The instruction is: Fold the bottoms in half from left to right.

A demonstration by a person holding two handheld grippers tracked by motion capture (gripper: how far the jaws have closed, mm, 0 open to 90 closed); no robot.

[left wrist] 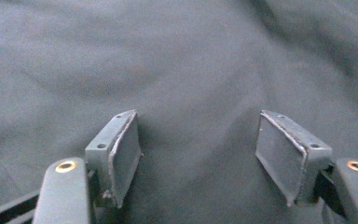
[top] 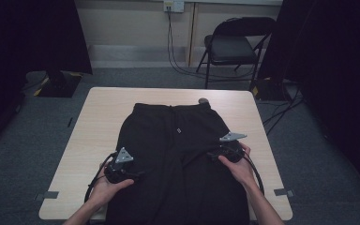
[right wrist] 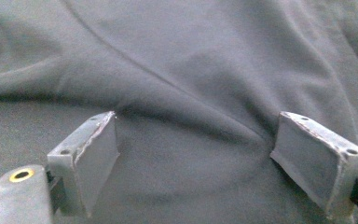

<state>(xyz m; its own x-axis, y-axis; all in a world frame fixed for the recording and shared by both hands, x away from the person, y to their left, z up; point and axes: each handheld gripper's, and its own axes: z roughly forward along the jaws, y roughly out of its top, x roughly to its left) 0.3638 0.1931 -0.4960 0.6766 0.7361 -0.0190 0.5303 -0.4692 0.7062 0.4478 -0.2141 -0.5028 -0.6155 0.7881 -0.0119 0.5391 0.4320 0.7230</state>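
Observation:
A pair of black trousers [top: 178,140] lies flat on the light wooden table [top: 98,122], waistband at the far side and legs running off the near edge. My left gripper [top: 136,174] is over the outer edge of the left leg. In the left gripper view this gripper [left wrist: 198,116] stands open, its pads [left wrist: 126,154] wide apart just above smooth dark cloth [left wrist: 182,70]. My right gripper [top: 214,153] is over the right leg near the hip. It [right wrist: 198,114] is open too, with a raised fold of cloth [right wrist: 168,88] running ahead of its jaws.
A black folding chair [top: 234,44] stands beyond the table's far side, with cables [top: 178,65] on the grey carpet by the wall. Dark stands flank the table at both far corners. Bare tabletop shows left and right of the trousers.

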